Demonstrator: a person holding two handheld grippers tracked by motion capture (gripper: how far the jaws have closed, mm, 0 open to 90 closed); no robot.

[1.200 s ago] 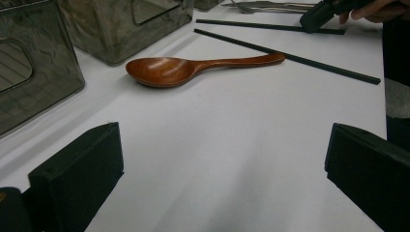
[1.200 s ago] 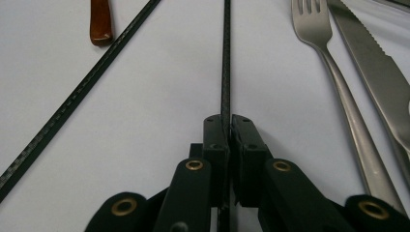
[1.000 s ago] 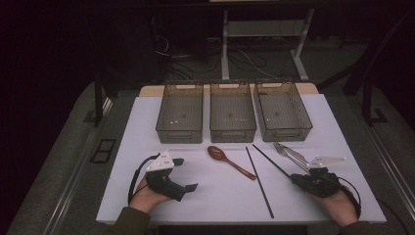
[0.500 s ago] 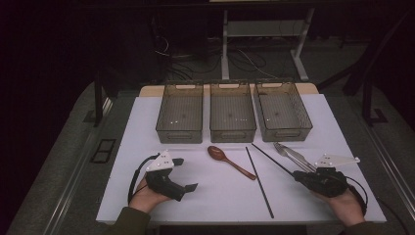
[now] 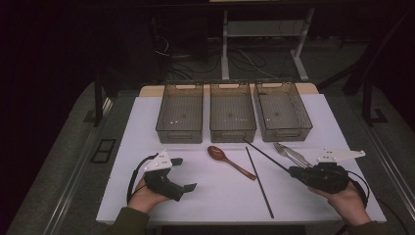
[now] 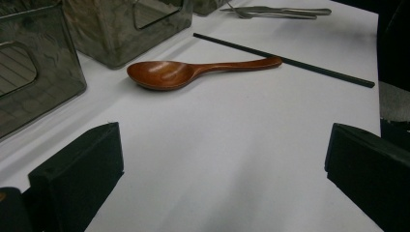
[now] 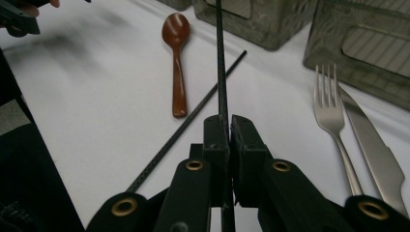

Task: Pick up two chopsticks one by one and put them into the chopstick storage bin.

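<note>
My right gripper is at the table's right front, shut on the near end of a black chopstick. That stick slants up off the white table toward the middle bin. A second black chopstick lies flat on the table. Left of it lies a brown wooden spoon. At the left front my left gripper rests on the table, open, with nothing between its jaws, pointing at the spoon.
Three clear smoky bins stand in a row at the back of the white table. A metal fork and knife lie side by side right of the chopsticks, in front of the right bin.
My right gripper has risen a little with the chopstick shut in it, so the stick has come up off the table. The left gripper has stayed put.
</note>
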